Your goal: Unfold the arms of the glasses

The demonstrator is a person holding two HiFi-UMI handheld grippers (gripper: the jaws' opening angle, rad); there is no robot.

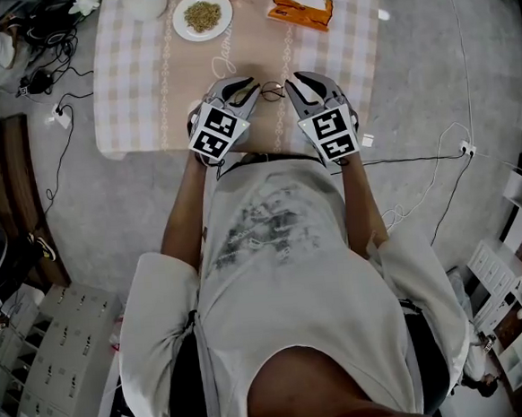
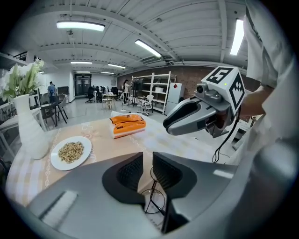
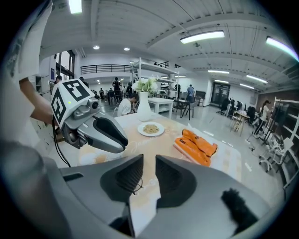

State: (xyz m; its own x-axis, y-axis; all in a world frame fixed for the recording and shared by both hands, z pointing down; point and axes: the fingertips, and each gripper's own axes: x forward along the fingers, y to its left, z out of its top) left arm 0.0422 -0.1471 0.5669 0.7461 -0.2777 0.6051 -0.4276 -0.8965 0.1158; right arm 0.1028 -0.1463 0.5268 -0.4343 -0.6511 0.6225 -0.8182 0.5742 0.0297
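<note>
Thin round wire glasses (image 1: 272,91) lie on the checked tablecloth near the table's front edge, between my two grippers. My left gripper (image 1: 251,88) is just left of them and my right gripper (image 1: 291,85) just right, both angled down. In the left gripper view the left gripper (image 2: 147,161) stands open, and a lens of the glasses (image 2: 154,200) shows through the gap with a thin arm across it. In the right gripper view the right gripper (image 3: 149,158) stands open too, and only a sliver of the glasses (image 3: 137,187) shows beside its left jaw. Neither pair of pads presses on the frame.
Farther back on the table (image 1: 134,87) are a white plate of grains (image 1: 203,16), an orange packet (image 1: 299,9) and a white vase (image 1: 146,1). Cables trail over the floor on both sides. Shelves and people are far off in the hall.
</note>
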